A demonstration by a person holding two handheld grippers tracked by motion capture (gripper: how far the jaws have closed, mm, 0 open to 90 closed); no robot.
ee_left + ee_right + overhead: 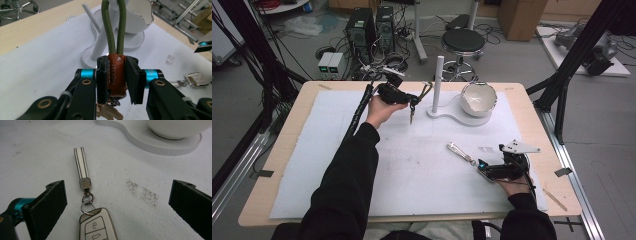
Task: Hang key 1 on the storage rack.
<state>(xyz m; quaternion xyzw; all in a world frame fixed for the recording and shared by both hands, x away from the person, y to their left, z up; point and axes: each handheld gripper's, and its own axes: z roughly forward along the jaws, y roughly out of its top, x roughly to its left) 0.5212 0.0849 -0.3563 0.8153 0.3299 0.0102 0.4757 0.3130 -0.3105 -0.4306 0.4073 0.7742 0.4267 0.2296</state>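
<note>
Left gripper view has the left gripper point(117, 78) clenched on a brown leather tab point(115, 72), its pads pressing both sides. A green cord loop point(113, 27) rises from the tab and brass keys point(108, 112) hang below, blurred at the bottom edge. From above, that gripper point(411, 100) is raised near the table's point(287, 135) far edge, just beside the white stand point(439, 82) and bowl point(478, 98).

The right gripper point(117, 202) is released, jaws wide apart, with a car fob point(98, 226) and its striped strap point(81, 162) lying on the mat point(422, 165) between them, probably untouched, toward the table's near right corner point(504, 170).
</note>
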